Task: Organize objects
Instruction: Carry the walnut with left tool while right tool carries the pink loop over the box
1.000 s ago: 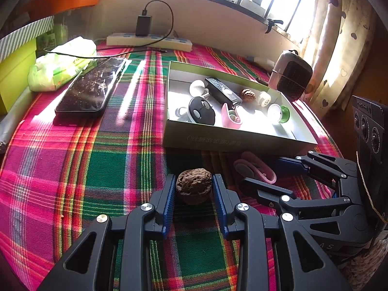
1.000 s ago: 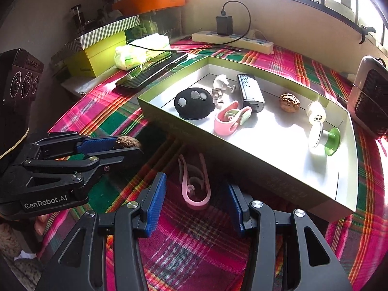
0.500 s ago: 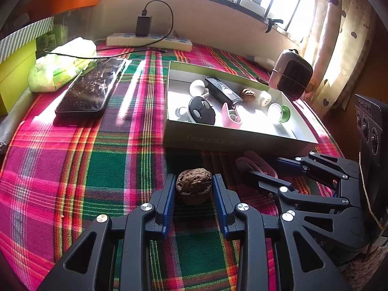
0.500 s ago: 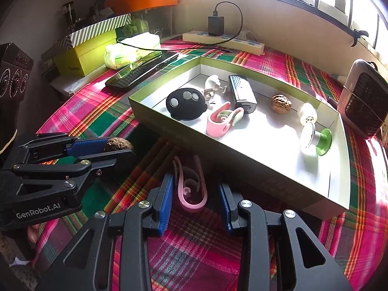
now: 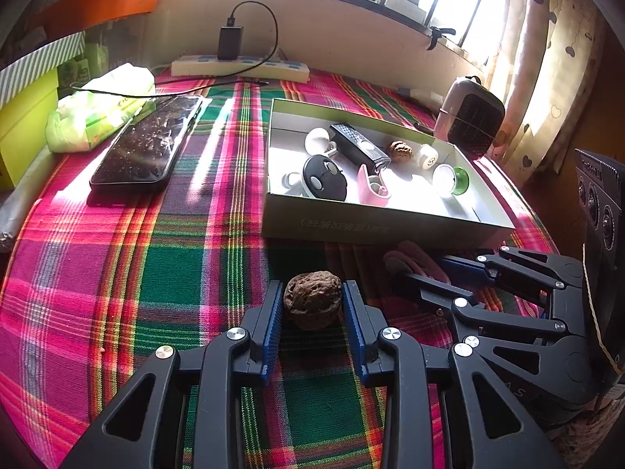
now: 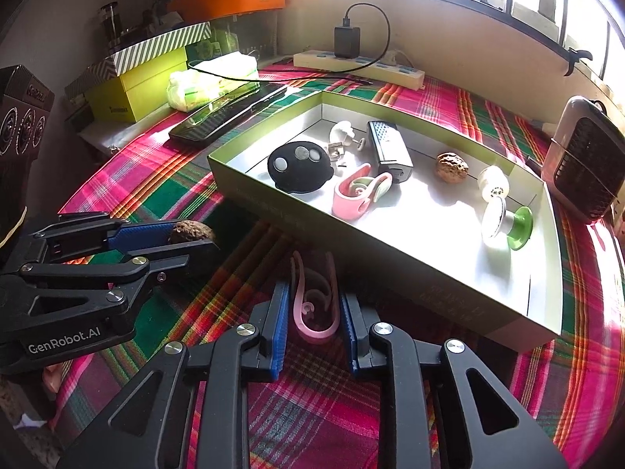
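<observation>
The tray [image 6: 461,293] sat on the plaid cloth [image 5: 117,273], open-topped with green outer walls and a pale floor. Inside: a black round pod [image 6: 299,168] with three silver discs on it, a white knob thing [image 6: 343,133], a black remote-ish block [image 6: 388,148], a pink clip [image 6: 357,195], a walnut [image 6: 451,167], a small white spool [image 6: 494,187] and a green-based spool [image 6: 508,224] lying on its side. The front wall had printed characters, too small and upside down from the left camera for me to read.

Outside the tray, a second walnut [image 5: 312,299] sat on the cloth just in front, with the left gripper [image 5: 312,305] clamped on it, both blue pads touching its sides. Next to it a loose pink clip [image 6: 314,301] lay on the cloth right by the tray's front wall. The right gripper [image 6: 314,312] had just been closing around it, pads right up against the clip's arms and pinching them.

Only clear writing was "GenRobot.AI" on the side of the left gripper. A yellow-green box [image 6: 152,86] at the back had a small label I couldn't make out.
</observation>
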